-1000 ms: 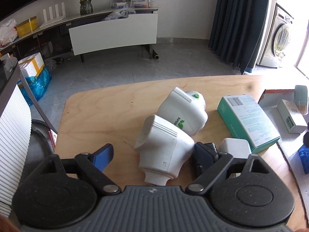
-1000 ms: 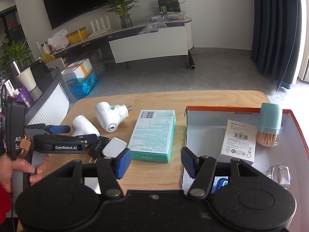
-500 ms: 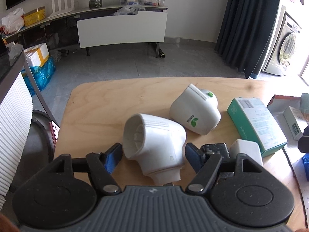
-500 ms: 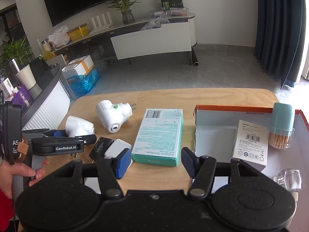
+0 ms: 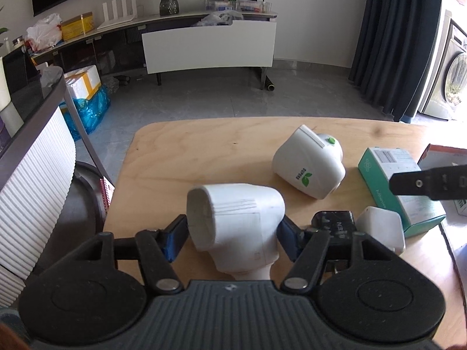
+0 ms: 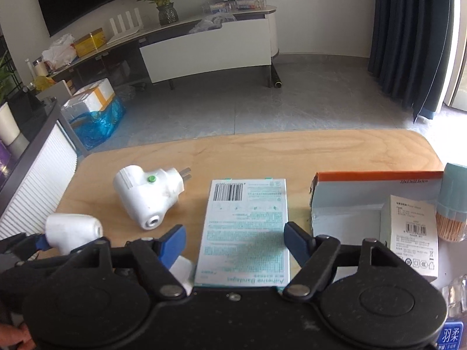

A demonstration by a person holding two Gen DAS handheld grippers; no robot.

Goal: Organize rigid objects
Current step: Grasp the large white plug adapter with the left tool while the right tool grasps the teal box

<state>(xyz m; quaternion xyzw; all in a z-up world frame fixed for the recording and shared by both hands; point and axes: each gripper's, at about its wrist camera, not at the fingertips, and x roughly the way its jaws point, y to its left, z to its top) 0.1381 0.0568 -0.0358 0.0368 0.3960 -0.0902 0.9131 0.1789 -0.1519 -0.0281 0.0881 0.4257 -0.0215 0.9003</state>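
Note:
A white plug adapter [image 5: 236, 221] sits between the blue pads of my left gripper [image 5: 232, 240]. The jaws are closing and both pads touch its sides. The right wrist view shows the same adapter [image 6: 73, 230] at the far left. My right gripper [image 6: 235, 243] hovers over a green bandage box [image 6: 245, 221]. Its jaws are opening wide, with the box between them and clear of both pads. One right finger [image 5: 429, 182] shows above the box [image 5: 400, 186] in the left wrist view. A second white adapter [image 6: 149, 195] with a green button lies loose on the wooden table [image 5: 189, 151].
A black charger [image 5: 334, 224] and a small white charger [image 5: 379, 227] lie between the held adapter and the green box. At the right stands an orange-rimmed tray [image 6: 350, 201] holding a white carton [image 6: 414, 233] and a teal toothpick holder [image 6: 452, 201]. The table's far edge drops to the floor.
The left jaws closed in on the white adapter, which turned sideways between them. The right gripper moved left from the tray's edge to over the green box, and its jaws spread wide.

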